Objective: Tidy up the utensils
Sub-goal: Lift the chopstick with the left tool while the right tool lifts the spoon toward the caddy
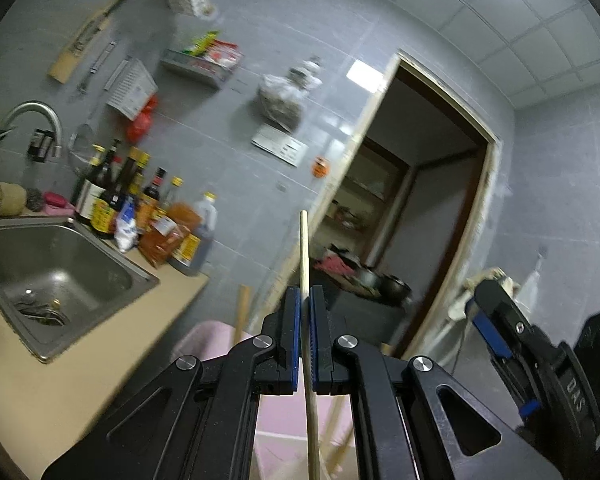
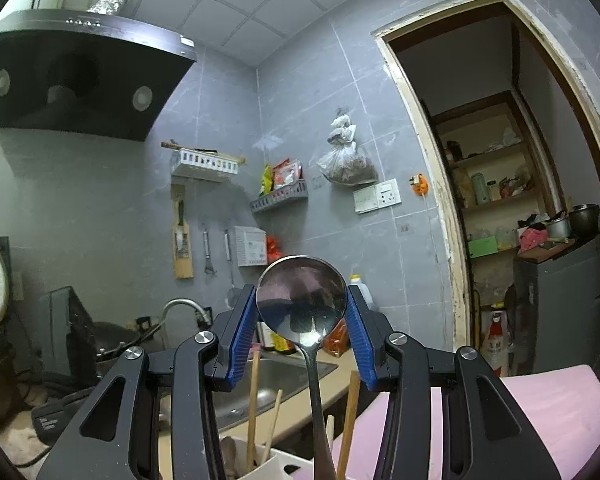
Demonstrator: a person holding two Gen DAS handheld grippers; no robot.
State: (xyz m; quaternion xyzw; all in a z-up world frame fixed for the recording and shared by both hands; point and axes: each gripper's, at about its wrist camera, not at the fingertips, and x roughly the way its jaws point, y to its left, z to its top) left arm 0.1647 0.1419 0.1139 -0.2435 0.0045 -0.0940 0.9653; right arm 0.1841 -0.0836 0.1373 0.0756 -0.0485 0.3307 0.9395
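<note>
A thin wooden chopstick [image 1: 305,256] stands upright between the blue pads of my left gripper [image 1: 305,304], which is shut on it. Its tip rises above the fingers and its lower end runs down out of the picture. My right gripper [image 2: 300,292] is shut on a metal spoon [image 2: 302,300]. The pads press on both sides of the round bowl, and the handle hangs down. Below it stands a white utensil holder [image 2: 284,466] with several wooden utensils [image 2: 253,400] in it.
A steel sink [image 1: 60,276] sits in the beige counter [image 1: 40,392], with a faucet [image 1: 36,112] and several sauce bottles [image 1: 140,208] behind it. A pink pad [image 2: 540,400] lies at the lower right. An open doorway [image 2: 500,200] shows pantry shelves. A range hood [image 2: 80,76] hangs at upper left.
</note>
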